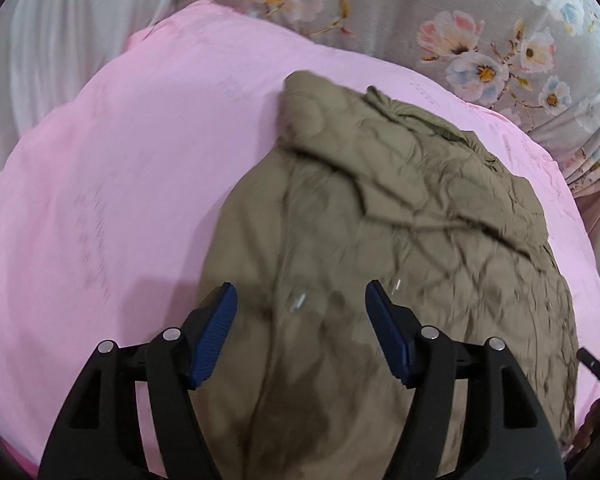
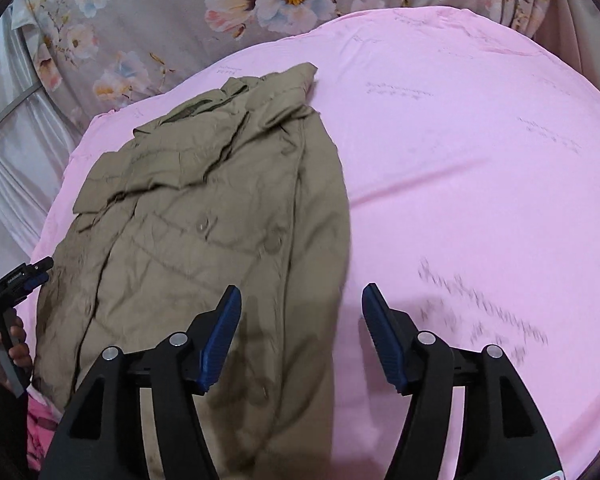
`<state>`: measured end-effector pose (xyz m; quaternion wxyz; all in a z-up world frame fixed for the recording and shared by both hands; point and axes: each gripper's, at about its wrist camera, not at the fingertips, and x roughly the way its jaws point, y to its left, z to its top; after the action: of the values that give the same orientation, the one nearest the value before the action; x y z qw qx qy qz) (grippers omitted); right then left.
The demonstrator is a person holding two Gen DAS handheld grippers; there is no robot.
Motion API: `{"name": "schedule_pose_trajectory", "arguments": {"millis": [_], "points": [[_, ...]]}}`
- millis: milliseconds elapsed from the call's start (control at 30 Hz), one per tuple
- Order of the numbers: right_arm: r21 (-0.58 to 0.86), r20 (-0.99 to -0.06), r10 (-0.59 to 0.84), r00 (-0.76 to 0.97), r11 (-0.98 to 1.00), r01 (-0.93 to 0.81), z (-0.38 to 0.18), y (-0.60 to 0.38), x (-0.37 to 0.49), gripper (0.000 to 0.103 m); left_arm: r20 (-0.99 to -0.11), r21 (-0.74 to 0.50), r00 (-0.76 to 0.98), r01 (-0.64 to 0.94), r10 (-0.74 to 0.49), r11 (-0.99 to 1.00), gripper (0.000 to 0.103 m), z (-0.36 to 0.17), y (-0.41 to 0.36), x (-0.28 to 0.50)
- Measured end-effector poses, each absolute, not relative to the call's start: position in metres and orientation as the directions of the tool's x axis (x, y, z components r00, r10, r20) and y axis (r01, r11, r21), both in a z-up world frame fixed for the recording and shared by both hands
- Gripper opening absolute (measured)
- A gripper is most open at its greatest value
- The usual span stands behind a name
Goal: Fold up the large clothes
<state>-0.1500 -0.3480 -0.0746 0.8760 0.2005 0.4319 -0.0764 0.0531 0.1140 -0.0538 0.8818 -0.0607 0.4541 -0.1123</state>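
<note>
A pink sheet (image 2: 460,160) covers the bed, backed by a floral curtain (image 2: 160,12). The olive coat (image 2: 204,216) lies flat on it, long axis running away from the person, collar at the far end. The left claw (image 1: 301,300) hangs released above the coat's near hem; the right claw (image 2: 301,300), likewise released, straddles its right edge. No containers present.

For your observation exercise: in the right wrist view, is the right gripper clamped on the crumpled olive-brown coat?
No: the right gripper is open, blue pads apart, empty above the olive-brown coat.
</note>
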Motion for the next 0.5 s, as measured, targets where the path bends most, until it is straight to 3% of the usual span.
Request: {"name": "schedule_pose_trajectory", "arguments": {"millis": [167, 367, 500], "points": [[0.369, -0.786, 0.110, 0.608, 0.873, 0.319, -0.089, -0.339, -0.203, 0.065, -0.813, -0.223, 0.530, 0.098, -0.240, 0.970, 0.067, -0.060, 0.143, 0.010], [0.483, -0.744, 0.229, 0.627, 0.833, 0.269, -0.093, -0.314, -0.232, 0.066, -0.818, -0.390, 0.449, 0.026, -0.359, 0.920, 0.067, -0.081, 0.161, -0.026], [0.539, -0.712, 0.285, 0.642, 0.808, 0.238, -0.094, -0.304, -0.232, 0.064, -0.800, -0.430, 0.445, 0.042, -0.402, 0.902, 0.066, -0.081, 0.151, -0.036]]}}
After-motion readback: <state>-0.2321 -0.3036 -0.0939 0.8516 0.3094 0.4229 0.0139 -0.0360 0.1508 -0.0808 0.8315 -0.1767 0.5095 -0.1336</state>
